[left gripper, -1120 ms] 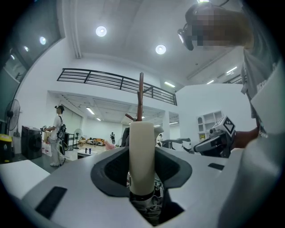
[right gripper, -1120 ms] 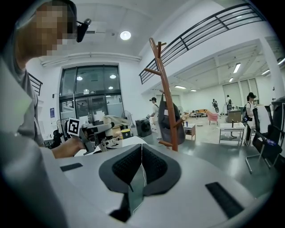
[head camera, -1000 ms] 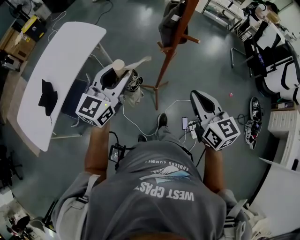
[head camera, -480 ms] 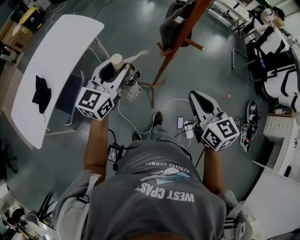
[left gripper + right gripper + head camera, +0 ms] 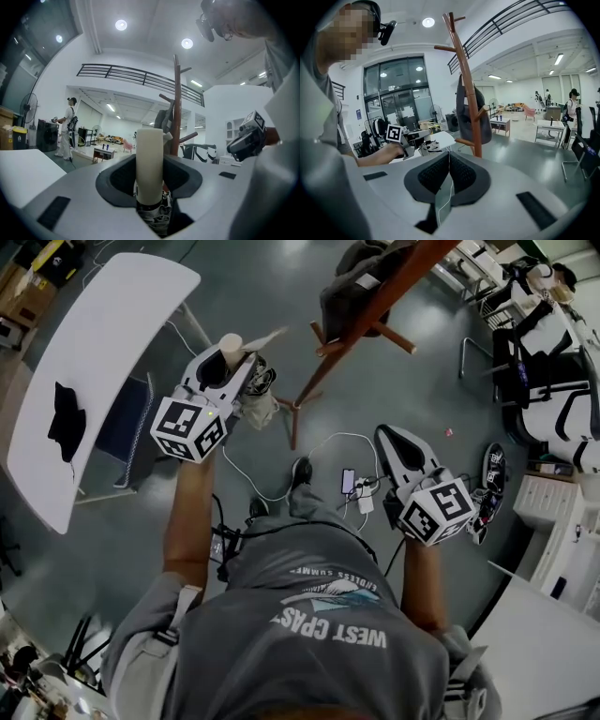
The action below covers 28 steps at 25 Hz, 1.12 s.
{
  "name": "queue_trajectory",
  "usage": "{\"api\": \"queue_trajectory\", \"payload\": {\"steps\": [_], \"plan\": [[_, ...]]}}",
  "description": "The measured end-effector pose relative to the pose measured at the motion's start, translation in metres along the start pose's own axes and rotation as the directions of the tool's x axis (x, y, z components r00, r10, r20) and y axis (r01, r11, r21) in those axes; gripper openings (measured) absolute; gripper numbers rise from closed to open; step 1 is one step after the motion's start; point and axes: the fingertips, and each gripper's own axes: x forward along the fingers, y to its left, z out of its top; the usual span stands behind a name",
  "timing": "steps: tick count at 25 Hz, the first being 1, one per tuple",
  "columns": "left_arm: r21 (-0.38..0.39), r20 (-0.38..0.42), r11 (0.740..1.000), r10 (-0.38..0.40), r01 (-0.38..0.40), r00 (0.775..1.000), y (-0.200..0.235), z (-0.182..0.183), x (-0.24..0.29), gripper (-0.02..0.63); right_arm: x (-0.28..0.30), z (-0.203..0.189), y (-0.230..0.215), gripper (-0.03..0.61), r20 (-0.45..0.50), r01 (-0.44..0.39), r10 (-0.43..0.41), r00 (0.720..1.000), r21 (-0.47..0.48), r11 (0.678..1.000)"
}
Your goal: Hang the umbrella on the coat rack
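Observation:
My left gripper (image 5: 223,371) (image 5: 150,180) is shut on the umbrella, gripping its cream handle (image 5: 149,161) (image 5: 231,343), which stands up between the jaws. The folded grey canopy (image 5: 256,397) hangs bunched just past the jaws. The brown wooden coat rack (image 5: 370,306) (image 5: 177,105) (image 5: 465,79) stands ahead and to the right of the umbrella, apart from it, with a dark bag (image 5: 345,287) (image 5: 469,115) hanging on it. My right gripper (image 5: 397,442) (image 5: 449,171) is shut with nothing in it, low at the right.
A white table (image 5: 103,343) with a black item (image 5: 67,420) lies to the left. Cables and a phone (image 5: 349,482) lie on the floor by the person's feet. Chairs (image 5: 548,381) and shelves stand at the right. People stand far off in the hall.
The left gripper with the umbrella has shifted a little towards the coat rack. The right gripper has drifted slightly and stays shut. The rack's pole now leans further across the top of the view.

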Motion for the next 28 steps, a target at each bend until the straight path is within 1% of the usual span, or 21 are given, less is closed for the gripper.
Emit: {"api": "queue_trajectory", "payload": {"steps": [6,19,28], "plan": [[-0.024,-0.027,1.0,0.01,-0.011,1.0,0.009,-0.023,0.025,0.164,0.004,-0.007,-0.015,0.028,-0.038,0.016,-0.015,0.999,0.012,1.0],[-0.056,-0.084,0.997,0.042,-0.047,0.996,0.023,-0.072,0.075,0.164,0.012,-0.023,-0.042,0.028,-0.1,0.011,-0.008,0.995,0.031,0.999],[-0.078,-0.131,0.996,0.038,-0.048,0.991,0.027,-0.104,0.106,0.164,0.021,-0.029,-0.052,0.028,-0.135,0.001,0.004,0.991,0.036,0.999]]}}
